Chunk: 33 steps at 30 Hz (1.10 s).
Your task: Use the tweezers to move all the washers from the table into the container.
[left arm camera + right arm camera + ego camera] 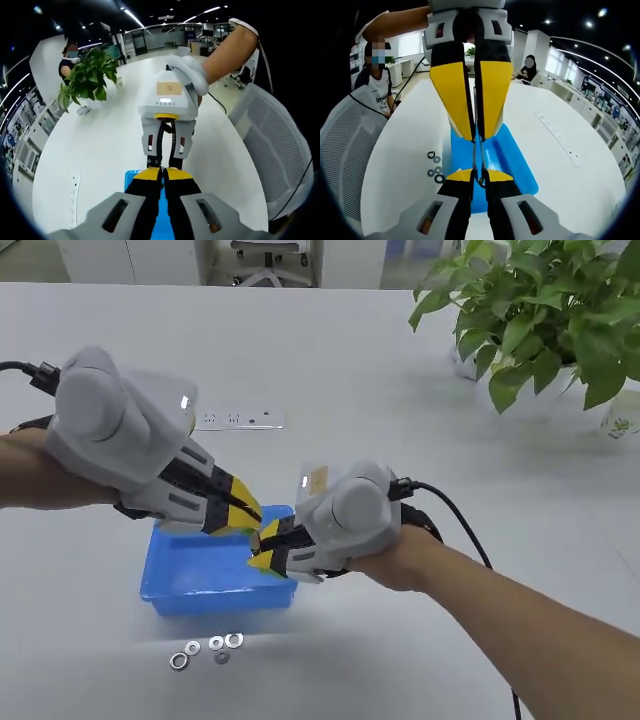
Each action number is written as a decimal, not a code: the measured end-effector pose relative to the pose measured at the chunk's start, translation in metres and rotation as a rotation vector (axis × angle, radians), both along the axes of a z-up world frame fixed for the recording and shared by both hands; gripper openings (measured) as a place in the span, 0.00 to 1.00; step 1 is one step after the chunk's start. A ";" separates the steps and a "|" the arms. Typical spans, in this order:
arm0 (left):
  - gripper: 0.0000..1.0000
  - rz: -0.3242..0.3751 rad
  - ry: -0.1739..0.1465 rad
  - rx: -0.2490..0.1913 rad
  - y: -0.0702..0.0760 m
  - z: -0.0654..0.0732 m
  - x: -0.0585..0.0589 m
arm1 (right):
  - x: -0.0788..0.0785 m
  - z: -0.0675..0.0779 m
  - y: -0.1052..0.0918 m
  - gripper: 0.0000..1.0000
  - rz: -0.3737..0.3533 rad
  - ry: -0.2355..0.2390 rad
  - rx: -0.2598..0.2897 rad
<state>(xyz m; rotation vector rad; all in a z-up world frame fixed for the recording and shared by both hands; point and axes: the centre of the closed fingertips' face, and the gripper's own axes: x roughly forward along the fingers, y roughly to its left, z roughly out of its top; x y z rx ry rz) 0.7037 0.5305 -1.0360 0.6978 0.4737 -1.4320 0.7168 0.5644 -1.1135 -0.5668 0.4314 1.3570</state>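
Note:
My left gripper (250, 518) and right gripper (263, 545) meet tip to tip just above the blue container (200, 585). In the right gripper view, thin metal tweezers (479, 155) run between the left gripper's yellow jaws (476, 135) and my right gripper's own jaws (479, 175). Both pairs of jaws look shut on the tweezers. Several washers (205, 648) lie on the white table just in front of the container, and the washers (435, 167) sit to its left in the right gripper view. The left gripper view has its own jaws (163, 172) facing the right gripper (162, 162).
A potted plant (540, 320) stands at the back right. A white power strip (240, 420) lies behind the container. A black cable (460, 525) trails from the right gripper. A seated person (375, 85) and a mesh chair (350, 150) are beside the table.

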 end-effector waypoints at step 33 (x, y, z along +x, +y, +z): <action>0.06 0.016 0.066 0.003 0.009 -0.036 0.024 | 0.018 -0.038 0.007 0.11 0.036 0.060 -0.068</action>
